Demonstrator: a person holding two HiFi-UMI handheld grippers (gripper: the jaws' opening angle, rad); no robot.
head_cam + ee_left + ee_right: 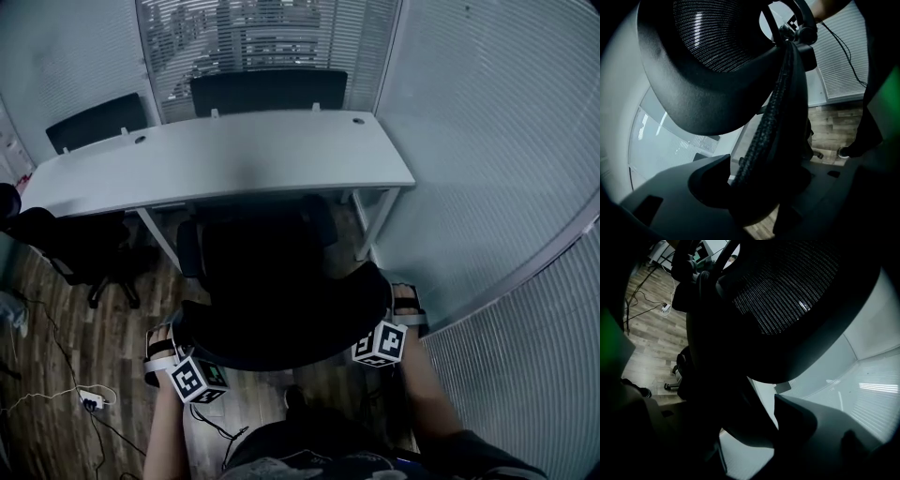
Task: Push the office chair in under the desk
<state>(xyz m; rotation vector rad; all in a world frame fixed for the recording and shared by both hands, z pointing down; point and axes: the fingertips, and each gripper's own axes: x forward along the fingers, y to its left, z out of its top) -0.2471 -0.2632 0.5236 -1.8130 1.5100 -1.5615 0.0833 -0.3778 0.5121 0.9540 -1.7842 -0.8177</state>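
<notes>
Spanning the upper half of the head view, a long pale grey tabletop [244, 155] stands against frosted glass walls with horizontal blinds [487, 141], two dark chair backs [267, 92] showing beyond its far edge. Below it, at frame centre, sits the black mesh-backed office chair [281, 291]: the front of its seat is already in shadow under the tabletop's near edge, while the backrest remains out over the brown wood-plank floor [47, 309], closest to the person. Another black swivel chair [84, 248] stands at mid-left, well apart from it.

The backrest's long axis runs left to right across the frame, and each end of it is held. The left tongs [754, 192] are closed around the backrest's woven side edge, which fills the gap between the jaws. The right tongs [740, 427] are clamped the same way on the opposite edge, dark frame pressed against the pale jaw.

The tabletop opening lies straight ahead of both tongs, toward the top of the frame, between the white desk legs [375, 225]. Neither hand is nearer; an even push from both should keep the chair square.

A small white power strip [91, 400] lies at lower left, out of the path.
</notes>
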